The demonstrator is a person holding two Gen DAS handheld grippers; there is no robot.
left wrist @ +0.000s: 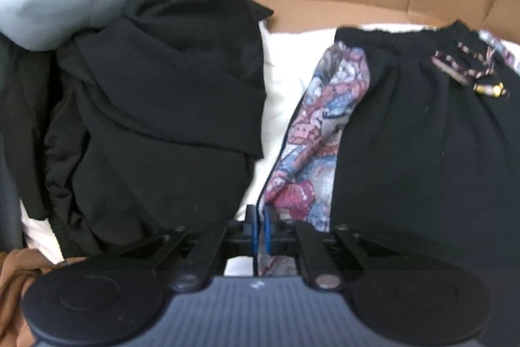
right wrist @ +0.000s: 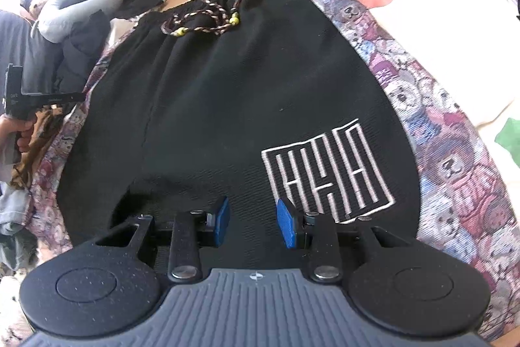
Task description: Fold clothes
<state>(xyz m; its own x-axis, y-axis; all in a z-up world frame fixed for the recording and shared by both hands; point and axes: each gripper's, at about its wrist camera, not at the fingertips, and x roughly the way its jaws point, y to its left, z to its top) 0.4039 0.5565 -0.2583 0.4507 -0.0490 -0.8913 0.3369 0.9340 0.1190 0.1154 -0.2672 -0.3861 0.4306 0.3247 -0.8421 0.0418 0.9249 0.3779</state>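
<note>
We find the left tool [left wrist: 262,228] clamped on the shorts' [right wrist: 227,93] patterned side edge; the right tool [right wrist: 253,225], pads apart, hovers over the hem, waistband lying farthest away.

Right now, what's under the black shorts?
A white sheet shows past the shorts on both sides, with cardboard beyond the waistband. Whatever lies directly beneath the fabric is covered.
</note>
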